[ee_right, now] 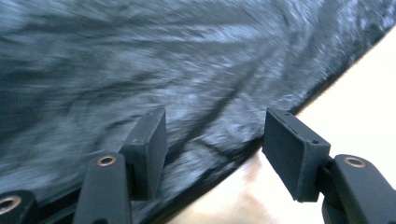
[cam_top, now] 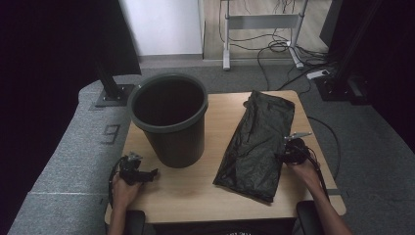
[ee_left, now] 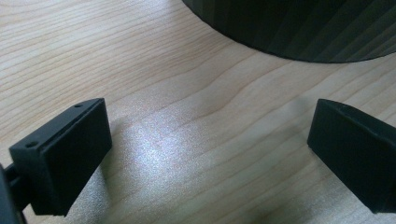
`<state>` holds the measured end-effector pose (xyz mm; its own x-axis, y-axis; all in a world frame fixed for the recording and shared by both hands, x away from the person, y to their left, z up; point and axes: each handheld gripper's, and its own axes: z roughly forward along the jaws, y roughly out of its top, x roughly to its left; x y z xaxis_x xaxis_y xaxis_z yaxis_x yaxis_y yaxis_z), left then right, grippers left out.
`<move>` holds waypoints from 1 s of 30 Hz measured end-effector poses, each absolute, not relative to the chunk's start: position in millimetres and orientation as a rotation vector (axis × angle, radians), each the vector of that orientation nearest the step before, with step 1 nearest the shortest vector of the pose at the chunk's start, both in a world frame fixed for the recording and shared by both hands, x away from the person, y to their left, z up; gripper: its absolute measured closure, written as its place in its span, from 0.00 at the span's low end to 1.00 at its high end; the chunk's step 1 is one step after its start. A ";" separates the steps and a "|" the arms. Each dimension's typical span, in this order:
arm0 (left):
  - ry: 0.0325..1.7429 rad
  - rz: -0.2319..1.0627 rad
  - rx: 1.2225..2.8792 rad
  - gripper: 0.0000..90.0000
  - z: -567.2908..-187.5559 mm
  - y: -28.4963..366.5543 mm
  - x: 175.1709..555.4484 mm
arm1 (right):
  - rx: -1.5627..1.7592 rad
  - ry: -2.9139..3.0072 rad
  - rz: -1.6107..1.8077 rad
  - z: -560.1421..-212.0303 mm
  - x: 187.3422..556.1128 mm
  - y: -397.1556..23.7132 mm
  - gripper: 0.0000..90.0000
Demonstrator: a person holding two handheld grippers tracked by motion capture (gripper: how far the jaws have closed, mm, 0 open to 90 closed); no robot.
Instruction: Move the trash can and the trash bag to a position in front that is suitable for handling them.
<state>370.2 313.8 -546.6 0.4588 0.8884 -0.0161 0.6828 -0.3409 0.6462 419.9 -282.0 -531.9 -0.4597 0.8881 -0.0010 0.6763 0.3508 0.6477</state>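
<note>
Black plastic bag [cam_top: 259, 147] lies flat and lengthwise on the right half of the tabletop [cam_top: 195, 188], well apart from the dark bin [cam_top: 169, 117] standing upright at the left. Right gripper [cam_top: 288, 152] sits at the bag's right edge, jaws parted, with the bag's rim [ee_right: 224, 154] between them but not pinched (the view is blurred). Left gripper [cam_top: 147, 174] rests on bare wood just beside the bin's base [ee_left: 299, 28], jaws wide apart, holding nothing.
</note>
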 end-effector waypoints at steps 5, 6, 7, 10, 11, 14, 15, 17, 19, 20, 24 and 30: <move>1.304 0.458 2.127 0.00 -546.6 313.8 370.3 | 1.356 2.315 0.845 -535.6 417.4 -282.2 0.84; 1.304 0.459 2.128 0.00 -546.6 313.8 370.3 | 1.353 2.332 0.849 -535.2 413.9 -283.0 0.92; 1.304 0.458 2.128 0.00 -546.5 313.8 370.3 | 1.347 2.347 0.855 -534.9 409.7 -284.3 0.95; 1.304 0.459 2.129 0.00 -546.5 313.7 370.4 | 1.356 2.362 0.875 -535.0 394.5 -292.0 0.97; 1.304 0.459 2.128 0.00 -546.6 313.5 370.5 | 1.355 2.365 0.872 -534.9 390.4 -294.1 0.97; 1.303 0.458 2.129 0.00 -546.5 313.0 370.7 | 1.350 2.377 0.864 -534.1 372.7 -303.5 0.96; 1.303 0.458 2.129 0.00 -546.5 312.9 370.7 | 1.347 2.382 0.866 -534.0 368.9 -305.7 0.96; 1.302 0.458 2.130 0.00 -546.5 312.8 370.8 | 1.344 2.397 0.865 -533.4 359.3 -311.6 0.96; 1.301 0.457 2.131 0.00 -546.5 312.6 370.8 | 1.335 2.411 0.859 -532.5 350.5 -317.7 0.96; 1.301 0.457 2.130 0.00 -546.5 312.5 370.8 | 1.334 2.419 0.853 -532.0 346.2 -320.9 0.96; 1.299 0.456 2.132 0.00 -546.5 312.3 370.9 | 1.346 2.442 0.819 -530.4 331.5 -337.7 0.96; 1.300 0.449 2.135 0.00 -545.9 313.0 373.0 | 1.340 2.397 0.868 -521.8 329.5 -345.5 0.57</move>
<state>373.0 313.0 -545.9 0.4648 0.8852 -0.0189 0.6850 -0.3460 0.6411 329.5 -345.5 -521.8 -0.5407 0.8391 0.0603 0.6834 0.3963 0.6132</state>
